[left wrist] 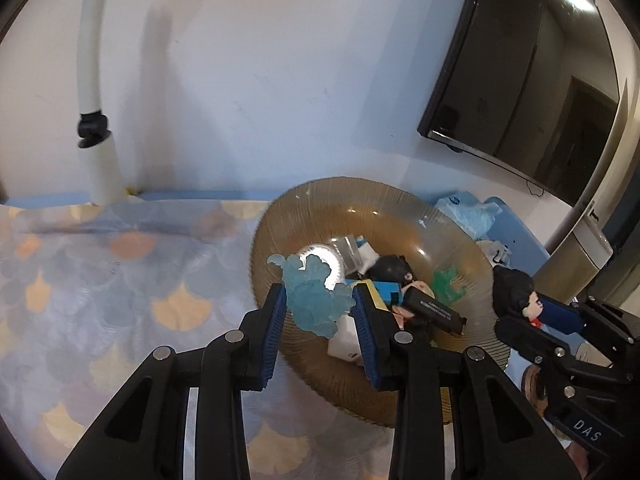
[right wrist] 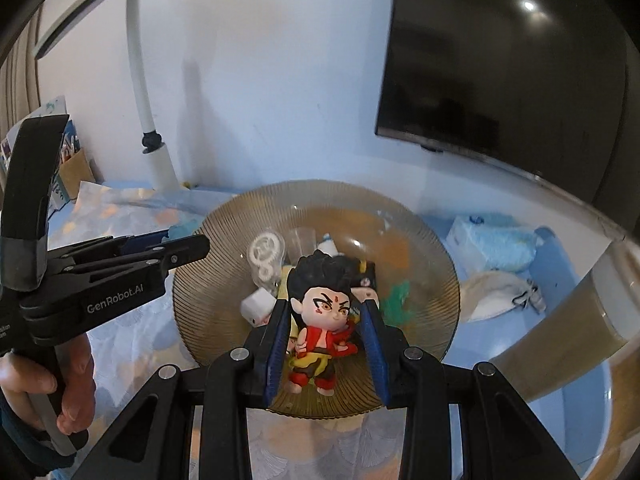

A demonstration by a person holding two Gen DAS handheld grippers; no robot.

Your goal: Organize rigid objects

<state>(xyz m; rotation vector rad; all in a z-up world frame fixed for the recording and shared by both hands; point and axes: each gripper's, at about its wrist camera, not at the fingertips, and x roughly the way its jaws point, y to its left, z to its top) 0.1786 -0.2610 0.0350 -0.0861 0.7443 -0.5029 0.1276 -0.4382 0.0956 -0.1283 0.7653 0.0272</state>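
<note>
- "GenRobot.AI" in white letters runs along the black body of the left hand-held gripper (right wrist: 132, 254).
- "DAS" in pale letters stands on the black body of the right hand-held gripper (left wrist: 558, 318).

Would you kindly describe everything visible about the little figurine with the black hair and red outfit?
The figurine is a glossy, hard-looking cartoon character with spiky black hair, a large head, a red vest, a yellow sash and red boots. It is upright, facing the right wrist camera, clamped at the head between the blue pads of the right tool. It hangs above the ribbed amber bowl, clear of the clutter inside.
</note>
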